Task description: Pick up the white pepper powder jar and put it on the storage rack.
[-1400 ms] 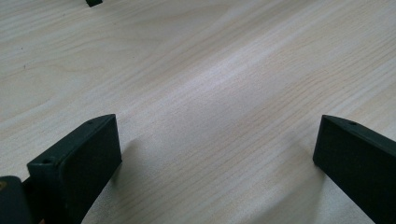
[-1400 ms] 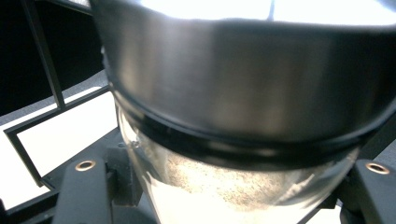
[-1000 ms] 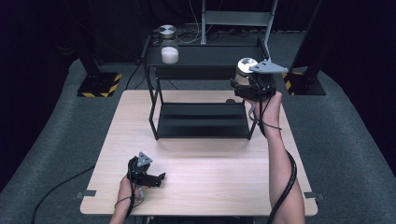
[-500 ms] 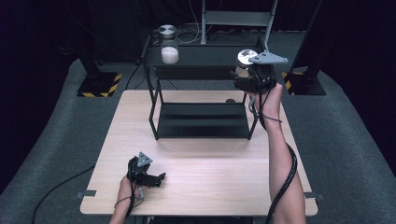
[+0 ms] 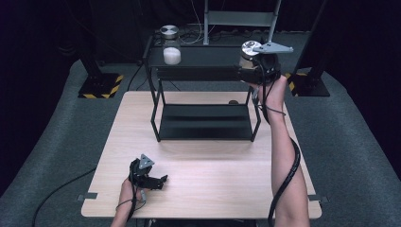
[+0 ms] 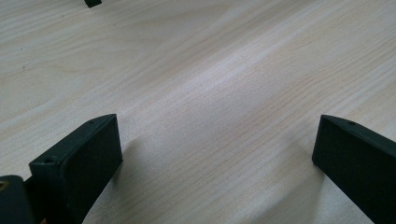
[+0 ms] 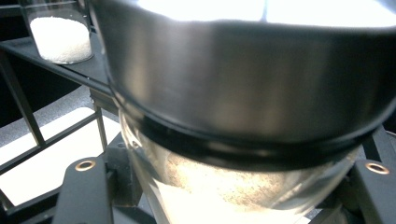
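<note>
The right gripper (image 5: 249, 71) was raised at the right end of the upper shelf of the black metal two-tier rack (image 5: 204, 73). Its jaws were pressed against the sides of a clear glass jar with a brushed steel lid (image 5: 249, 48), which held a pale powder. In the right gripper view the jar (image 7: 243, 140) stood upright between the two black jaws, with the lid close to the camera and the glass body below it. The grey three-cornered plate on top of the gripper lay over part of the lid in the high view. Whether the jar's base touched the shelf could not be determined.

A second clear glass jar with a steel lid (image 5: 170, 47), filled with white granules, stood on the left part of the same upper shelf, well apart from the held jar. The right gripper view showed it at the upper left (image 7: 60, 32). The lower shelf of the rack sat on the light wooden table (image 5: 203, 189).

The left gripper (image 5: 158, 180) rested low over the near left part of the table, well apart from the rack. In the left gripper view its two black jaws were spread wide, with bare wood grain (image 6: 210, 93) between them and nothing held.
</note>
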Tool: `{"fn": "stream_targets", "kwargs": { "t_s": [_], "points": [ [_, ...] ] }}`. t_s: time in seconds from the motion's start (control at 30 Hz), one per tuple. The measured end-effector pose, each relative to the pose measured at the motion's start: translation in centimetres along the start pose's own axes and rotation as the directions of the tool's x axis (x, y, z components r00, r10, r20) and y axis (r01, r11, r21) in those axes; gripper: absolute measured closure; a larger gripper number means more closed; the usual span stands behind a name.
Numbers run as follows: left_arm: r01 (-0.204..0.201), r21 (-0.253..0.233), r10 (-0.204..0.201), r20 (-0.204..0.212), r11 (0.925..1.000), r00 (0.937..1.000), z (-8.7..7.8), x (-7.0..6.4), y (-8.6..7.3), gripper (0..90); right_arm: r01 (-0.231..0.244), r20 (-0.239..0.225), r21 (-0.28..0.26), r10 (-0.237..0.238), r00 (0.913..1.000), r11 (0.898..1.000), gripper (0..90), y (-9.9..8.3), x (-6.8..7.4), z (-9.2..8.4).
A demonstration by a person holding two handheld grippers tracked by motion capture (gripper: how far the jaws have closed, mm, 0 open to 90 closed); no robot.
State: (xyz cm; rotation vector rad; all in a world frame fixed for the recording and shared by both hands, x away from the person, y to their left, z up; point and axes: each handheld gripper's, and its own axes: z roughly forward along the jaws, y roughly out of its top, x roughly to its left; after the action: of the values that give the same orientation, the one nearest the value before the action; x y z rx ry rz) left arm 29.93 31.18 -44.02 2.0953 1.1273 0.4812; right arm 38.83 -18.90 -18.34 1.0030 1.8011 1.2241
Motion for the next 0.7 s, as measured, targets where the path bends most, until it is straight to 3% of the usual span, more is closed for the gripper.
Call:
{"fn": "stream_targets", "kwargs": {
  "t_s": [0.7],
  "points": [
    [-0.002, 0.002, 0.002, 0.001, 1.0, 1.0, 0.0, 0.0, 0.0, 0.7, -0.005, 0.022, 0.017, 0.004, 0.9997, 1.0, 30.0, 2.4, -0.1, 1.8]
  ]
}}
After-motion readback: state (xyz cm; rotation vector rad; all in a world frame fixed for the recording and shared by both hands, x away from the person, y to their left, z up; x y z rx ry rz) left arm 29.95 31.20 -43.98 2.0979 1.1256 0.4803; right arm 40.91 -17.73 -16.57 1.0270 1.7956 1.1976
